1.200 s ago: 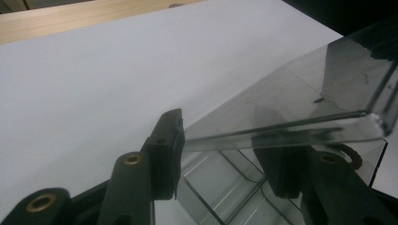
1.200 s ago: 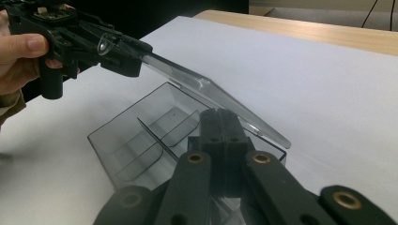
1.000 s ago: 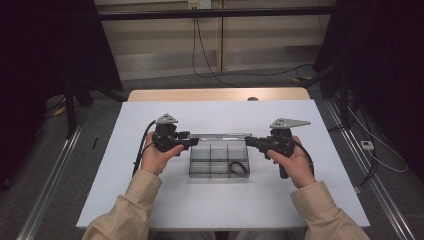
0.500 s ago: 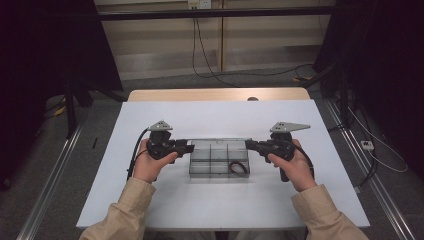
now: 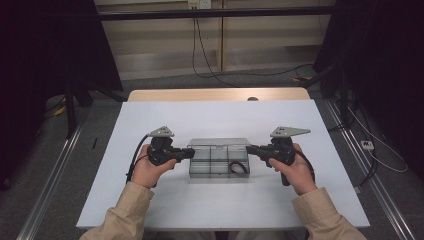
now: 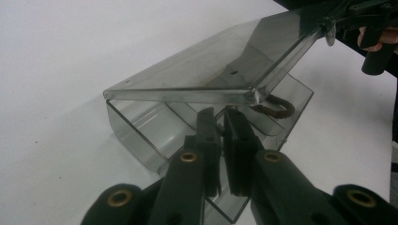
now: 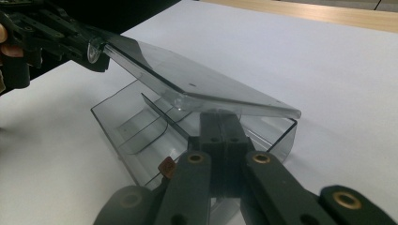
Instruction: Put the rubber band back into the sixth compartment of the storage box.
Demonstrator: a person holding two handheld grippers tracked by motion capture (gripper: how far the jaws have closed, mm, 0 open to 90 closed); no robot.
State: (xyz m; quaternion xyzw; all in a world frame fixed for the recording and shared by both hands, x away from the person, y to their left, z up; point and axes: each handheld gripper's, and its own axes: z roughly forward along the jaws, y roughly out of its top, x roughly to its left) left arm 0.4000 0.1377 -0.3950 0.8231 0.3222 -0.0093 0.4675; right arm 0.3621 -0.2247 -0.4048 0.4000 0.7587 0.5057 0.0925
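High view: a clear smoky plastic compartment box (image 5: pixel 218 161) sits mid-way on the white table (image 5: pixel 165 210), its hinged lid (image 6: pixel 206 70) raised. The left gripper (image 5: pixel 189 153) has just been closing, jaws now nearly together at the box's end wall, seemingly clamping nothing. The right gripper (image 5: pixel 251 150) is clenched at the opposite end. A brown loop (image 5: pixel 239 168) lies inside. Cables trail across the grey floor (image 5: pixel 260 75).

Box (image 6: pixel 141 136): clear smoke-tinted plastic, glossy, smooth; hinged lid (image 6: pixel 206 65) the same. Gripper arms: black matt plastic with brass-coloured rivets. Table (image 5: pixel 200 210): white, matt, smooth; far edge strip (image 5: pixel 215 94) looks like light wood. Sleeves (image 5: pixel 125 210): beige cloth.
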